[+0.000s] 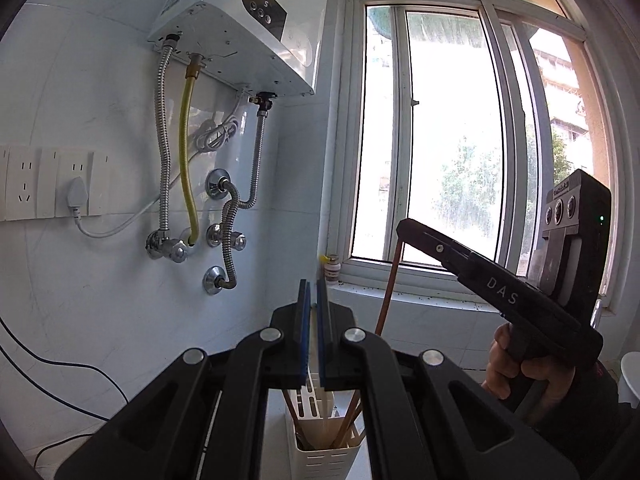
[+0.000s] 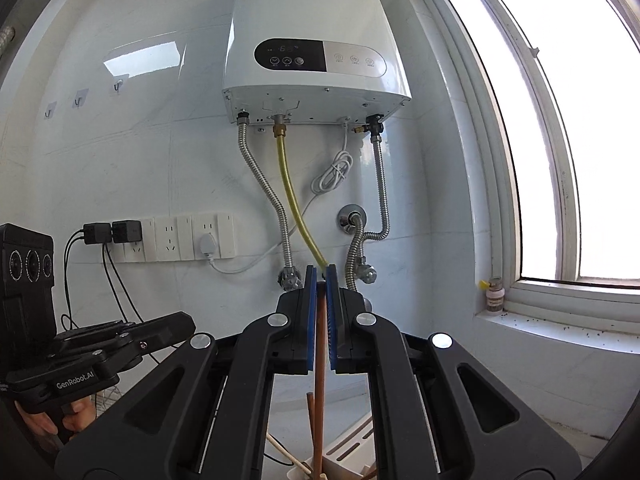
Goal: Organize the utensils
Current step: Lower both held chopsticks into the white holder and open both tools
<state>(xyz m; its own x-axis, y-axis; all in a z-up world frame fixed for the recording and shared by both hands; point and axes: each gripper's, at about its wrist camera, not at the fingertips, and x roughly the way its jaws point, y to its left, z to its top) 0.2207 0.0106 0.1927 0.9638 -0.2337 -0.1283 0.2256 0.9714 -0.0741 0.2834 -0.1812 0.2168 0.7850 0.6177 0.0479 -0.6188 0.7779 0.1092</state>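
Observation:
My left gripper [image 1: 314, 286] is shut on a pale chopstick [image 1: 320, 344] that hangs down between the blue pads into a white slotted utensil holder [image 1: 320, 452]. The holder has several wooden chopsticks [image 1: 348, 420] standing in it. My right gripper [image 2: 320, 274] is shut on a brown chopstick [image 2: 319, 392] that points down into the same holder [image 2: 340, 464]. In the left wrist view the right gripper [image 1: 402, 226] shows at the right, holding the brown chopstick [image 1: 390, 288] above the holder. The left gripper's body [image 2: 100, 344] shows at the left of the right wrist view.
A white water heater [image 2: 316, 40] with metal and yellow hoses [image 2: 296, 208] hangs on the tiled wall ahead. Wall sockets [image 2: 180, 236] with plugs are at the left. A window [image 1: 460, 140] and its sill with a small bottle [image 2: 495, 296] are at the right.

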